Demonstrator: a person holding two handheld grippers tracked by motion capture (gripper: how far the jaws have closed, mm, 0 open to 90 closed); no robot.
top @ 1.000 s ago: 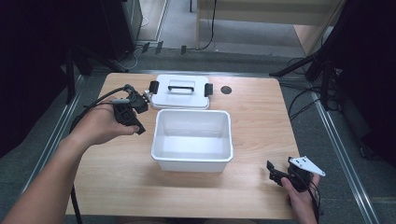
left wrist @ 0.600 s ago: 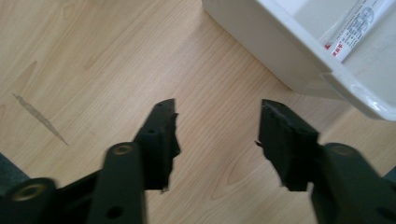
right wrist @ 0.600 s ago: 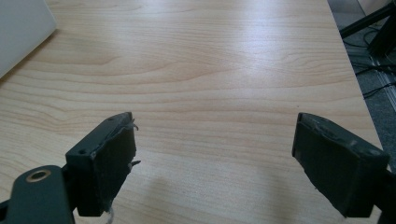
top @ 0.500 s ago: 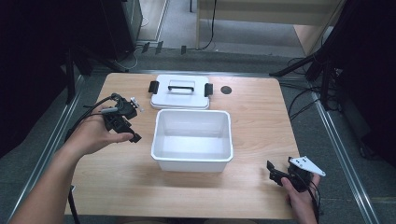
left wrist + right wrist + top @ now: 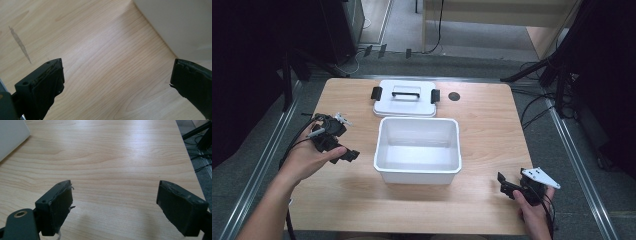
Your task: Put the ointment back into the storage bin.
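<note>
A white open bin [image 5: 417, 170] stands mid-table, its inside bare. Behind it lies its white lid [image 5: 404, 102] with a black handle and black side clips. My left gripper [image 5: 343, 150] is held low over the wood just left of the bin. Its jaws have just been opening and stand wide apart with nothing between them. In the left gripper view [image 5: 116, 72] there is bare wood between them and the bin's wall [image 5: 180, 25] is at the upper right. My right gripper [image 5: 504, 186] rests near the front right, open and empty [image 5: 115, 192], with the bin's corner [image 5: 10, 137] far off.
The wooden table [image 5: 492, 125] has a small dark round mark [image 5: 454, 96] right of the lid. Cables trail from both grippers off the table's edges. Dark stands and cables sit on the floor around the table.
My left hand has drawn the gripper back from beside the lid toward the near left and lower, alongside the bin. The right hand has stayed put.
</note>
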